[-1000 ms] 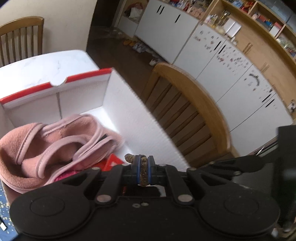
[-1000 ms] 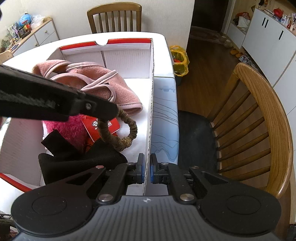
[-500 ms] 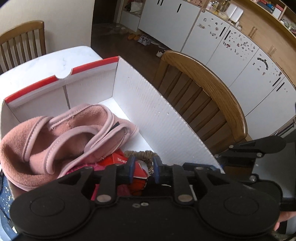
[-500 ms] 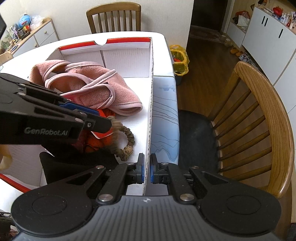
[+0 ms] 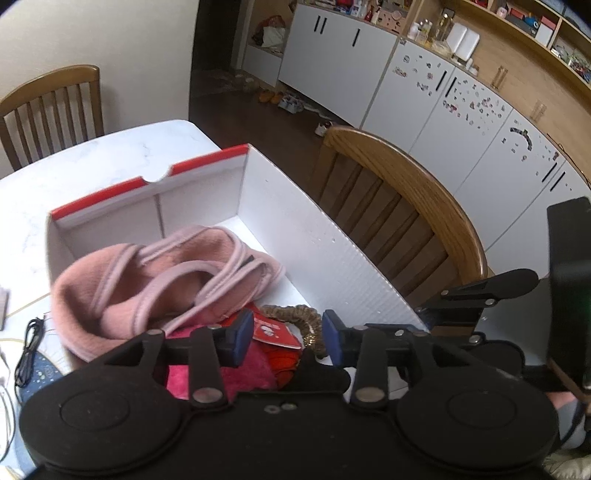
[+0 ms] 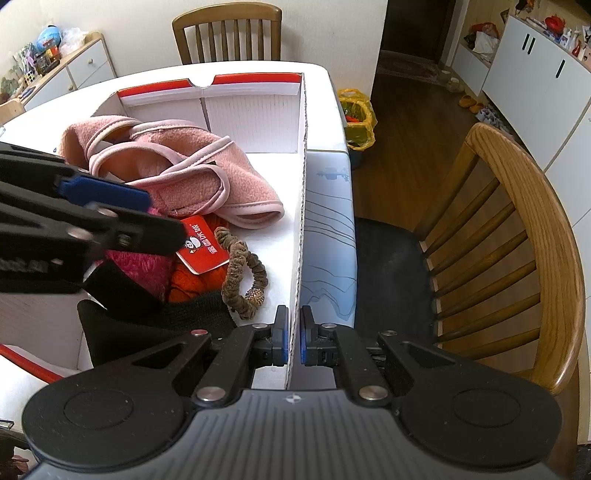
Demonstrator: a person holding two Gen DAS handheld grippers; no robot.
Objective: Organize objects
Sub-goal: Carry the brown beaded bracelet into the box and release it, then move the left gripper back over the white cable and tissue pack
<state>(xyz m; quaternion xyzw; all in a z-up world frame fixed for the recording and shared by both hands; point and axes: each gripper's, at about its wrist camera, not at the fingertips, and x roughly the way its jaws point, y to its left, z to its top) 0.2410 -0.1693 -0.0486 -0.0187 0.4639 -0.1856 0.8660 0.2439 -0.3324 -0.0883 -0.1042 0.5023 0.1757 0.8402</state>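
A white corrugated box (image 6: 258, 122) with a red rim stands on the table. It holds a pink fleece garment (image 6: 184, 177), a red tag (image 6: 201, 243), magenta and orange fuzzy items and a black cloth (image 6: 147, 325). A brown hair tie (image 6: 240, 273) with a bead lies loose on the box floor by the right wall. My left gripper (image 5: 288, 332) hovers above the hair tie (image 5: 295, 314). Its jaws are opening and nothing is between the pads. My right gripper (image 6: 293, 332) is shut on the top edge of the box's right wall.
A wooden chair (image 6: 517, 221) stands close to the table's right side and another (image 6: 225, 33) at the far end. A yellow bag (image 6: 356, 114) sits on the floor beyond the table. A black cable (image 5: 29, 343) lies on the table left of the box.
The left gripper let go of the hair tie, which now lies on the box floor beside the red tag. Its jaws spread and it drew back and up. The right gripper stayed put.
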